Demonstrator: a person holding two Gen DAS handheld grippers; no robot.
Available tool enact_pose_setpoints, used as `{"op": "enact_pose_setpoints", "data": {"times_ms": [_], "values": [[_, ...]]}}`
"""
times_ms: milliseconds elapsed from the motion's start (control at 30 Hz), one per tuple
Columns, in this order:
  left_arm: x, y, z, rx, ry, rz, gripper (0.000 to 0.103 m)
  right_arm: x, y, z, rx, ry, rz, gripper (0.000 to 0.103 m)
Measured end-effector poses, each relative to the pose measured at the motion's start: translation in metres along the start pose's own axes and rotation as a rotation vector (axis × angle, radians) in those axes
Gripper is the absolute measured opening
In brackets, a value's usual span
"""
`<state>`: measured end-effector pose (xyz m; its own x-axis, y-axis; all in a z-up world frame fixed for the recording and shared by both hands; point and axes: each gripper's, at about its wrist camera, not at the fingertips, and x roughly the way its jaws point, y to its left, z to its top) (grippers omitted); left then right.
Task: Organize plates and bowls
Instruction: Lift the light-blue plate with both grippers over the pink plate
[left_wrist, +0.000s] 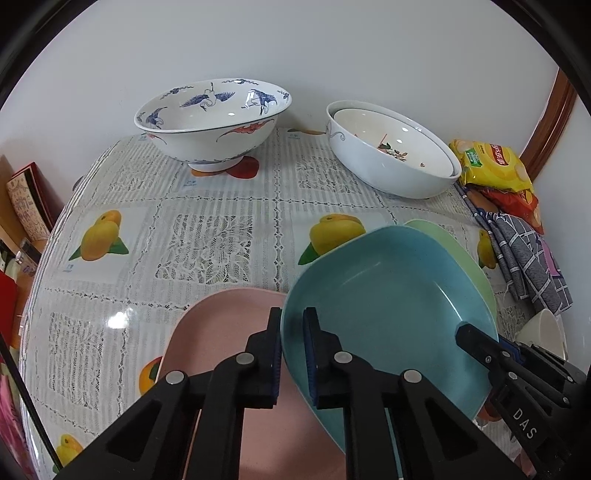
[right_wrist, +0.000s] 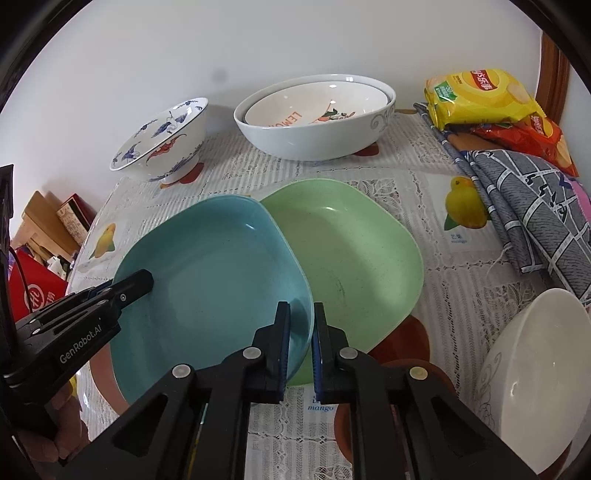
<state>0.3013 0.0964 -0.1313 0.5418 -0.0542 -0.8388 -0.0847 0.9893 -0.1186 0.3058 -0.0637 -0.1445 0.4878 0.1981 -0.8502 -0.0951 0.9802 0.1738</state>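
Stacking half done. Blue plate (right_wrist: 207, 280) clamped at opposite rims by left gripper (left_wrist: 291, 354) and right gripper (right_wrist: 301, 347), fingers pinched on it, held tilted over green plate (right_wrist: 354, 254) at tabletop centre. Pink plate (left_wrist: 221, 332) near left, crane bowl (left_wrist: 210, 118) far left, white bowl (right_wrist: 532, 369) near right left to sort. One bowl nested far right.

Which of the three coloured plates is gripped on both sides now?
The blue plate: the left gripper and right gripper each pinch its rim. The green plate and pink plate lie ungripped.
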Motion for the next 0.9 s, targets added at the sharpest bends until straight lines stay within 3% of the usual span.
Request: {"op": "enact_pose_setpoints", "data": {"times_ms": [500,900], "values": [[-0.064,-0.016,-0.012,0.024,-0.065,-0.025,0.010,-0.063,-0.009,-0.015,0.052,-0.064,0.023,0.010],[-0.124,-0.029,-0.043,0.036,-0.123,-0.035,0.010,-0.131,-0.009,-0.041,0.056,-0.146,0.014,0.010]]}}
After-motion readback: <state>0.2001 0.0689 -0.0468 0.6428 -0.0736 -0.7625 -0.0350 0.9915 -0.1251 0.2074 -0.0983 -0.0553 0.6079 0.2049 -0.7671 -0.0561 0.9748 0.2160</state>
